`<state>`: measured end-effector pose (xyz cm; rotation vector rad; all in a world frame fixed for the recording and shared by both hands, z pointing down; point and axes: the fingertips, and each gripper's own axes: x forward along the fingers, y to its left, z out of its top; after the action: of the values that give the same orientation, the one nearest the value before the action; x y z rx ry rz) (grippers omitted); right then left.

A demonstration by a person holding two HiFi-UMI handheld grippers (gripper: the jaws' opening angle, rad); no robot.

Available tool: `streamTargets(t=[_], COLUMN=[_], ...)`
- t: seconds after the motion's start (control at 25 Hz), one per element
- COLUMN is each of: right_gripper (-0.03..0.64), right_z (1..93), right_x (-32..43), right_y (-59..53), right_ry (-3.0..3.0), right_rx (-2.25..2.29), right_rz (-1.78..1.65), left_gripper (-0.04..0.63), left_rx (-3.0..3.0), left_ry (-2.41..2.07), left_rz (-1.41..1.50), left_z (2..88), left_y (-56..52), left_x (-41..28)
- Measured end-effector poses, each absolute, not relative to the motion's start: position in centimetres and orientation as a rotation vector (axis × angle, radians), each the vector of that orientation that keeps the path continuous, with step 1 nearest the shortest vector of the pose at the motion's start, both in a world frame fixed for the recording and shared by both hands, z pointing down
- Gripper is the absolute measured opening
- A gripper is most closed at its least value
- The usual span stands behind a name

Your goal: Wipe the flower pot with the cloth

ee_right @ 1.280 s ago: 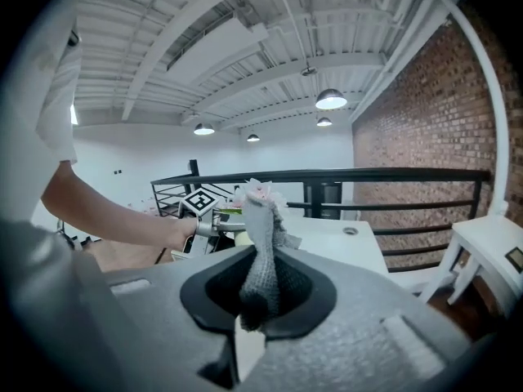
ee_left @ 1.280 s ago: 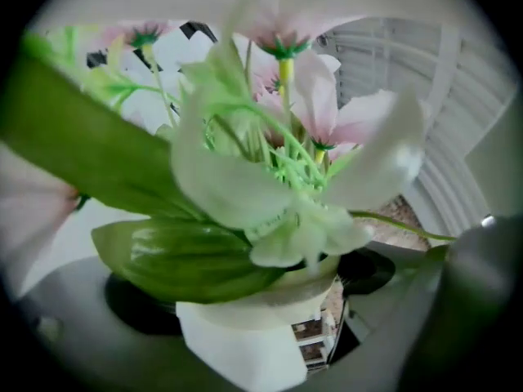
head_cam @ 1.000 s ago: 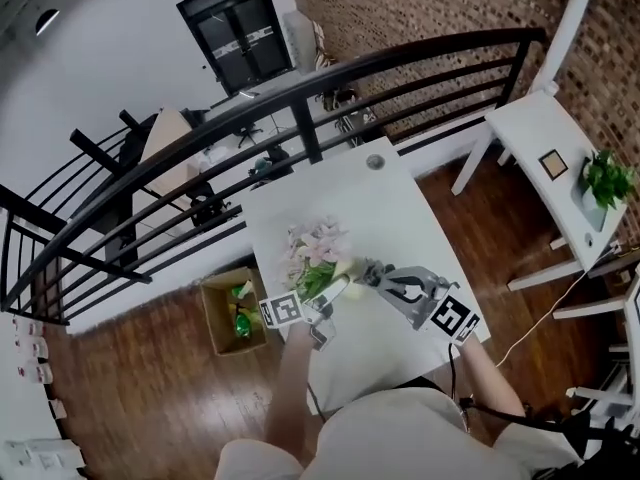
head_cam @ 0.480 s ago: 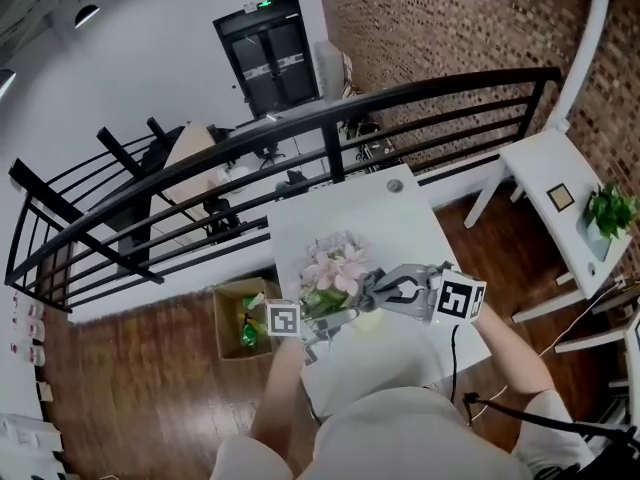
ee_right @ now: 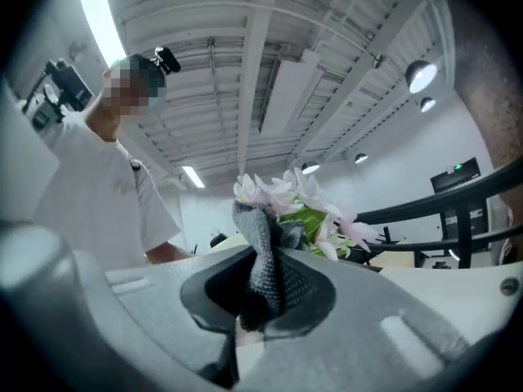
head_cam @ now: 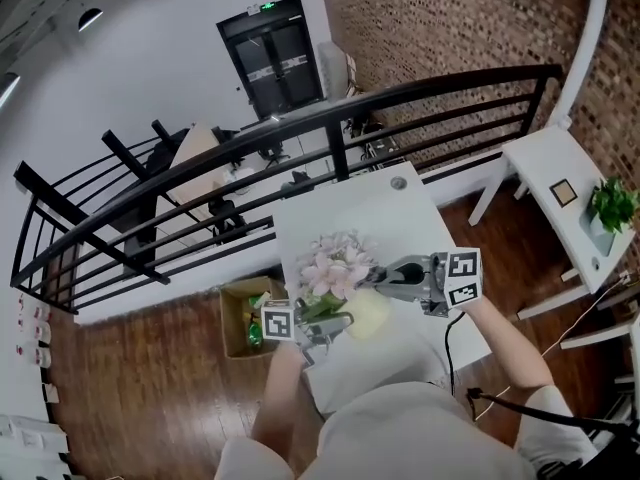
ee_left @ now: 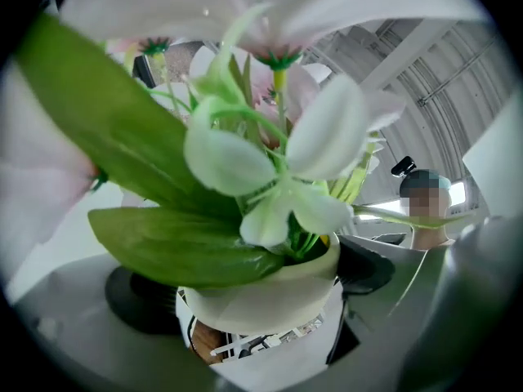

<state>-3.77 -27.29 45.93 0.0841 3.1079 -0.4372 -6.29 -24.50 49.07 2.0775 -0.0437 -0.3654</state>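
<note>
From the head view, a white table (head_cam: 400,218) stands against a black railing (head_cam: 300,118), with a box (head_cam: 240,318) on the wood floor to its left. The cream pot (head_cam: 368,313) is over the table's near half, its pink and white flowers (head_cam: 335,266) leaning up and to the left. The left gripper (head_cam: 328,324) meets the pot from the left. The right gripper (head_cam: 388,278) reaches in from the right, with a grey cloth (head_cam: 378,274) at its tip, just beside the flowers and the pot's rim. I cannot tell from here whether the pot rests on the table or is lifted off it.

In the left gripper view, the pot (ee_left: 270,296) sits between the two jaws, its sides against the dark pads (ee_left: 135,296), so this gripper is clamped on it. Broad green leaves (ee_left: 180,247) and a white bloom (ee_left: 278,170) fill the space above the rim.

In the right gripper view, the jaws are closed tight on the cloth (ee_right: 265,272), which stands up from them as a twisted wad. Its top reaches the flowers (ee_right: 294,194) right behind it. A person in a white shirt (ee_right: 90,186) is at the left.
</note>
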Motion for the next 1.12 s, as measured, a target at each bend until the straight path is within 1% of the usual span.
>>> streamTargets(t=[0.16,0.36,0.6,0.84,1.12], right_gripper=[0.01,0.011,0.011,0.01,0.009], right_z=[45.3,44.8,44.8,45.2,44.6], right_x=[-3.7,-3.2,-2.9,-2.4,-0.7], right_y=[-26.9,-27.1,-27.7,-28.2,-28.6], right_ry=[3.074,3.036,2.976,2.96,2.85], right_rx=[0.085,-0.011,-0.14,-0.241,-0.311], right_rz=[-0.405,-0.399,-0.415,-0.386,-0.434], left_gripper=[0.612,0.607,0.601,0.6,0.597], left_rx=[2.124,2.081,1.888,1.881,2.019], left_ry=[-0.02,-0.018,-0.015,-0.029,-0.152], left_rz=[-0.405,-0.542,-0.751,-0.797,-0.81], left_z=[46.8,45.2,44.3,44.1,42.5], left_y=[-23.8,-23.8,-25.0,-25.6,-26.9], left_x=[-6.9,-7.5,-8.3,-8.5,-7.9])
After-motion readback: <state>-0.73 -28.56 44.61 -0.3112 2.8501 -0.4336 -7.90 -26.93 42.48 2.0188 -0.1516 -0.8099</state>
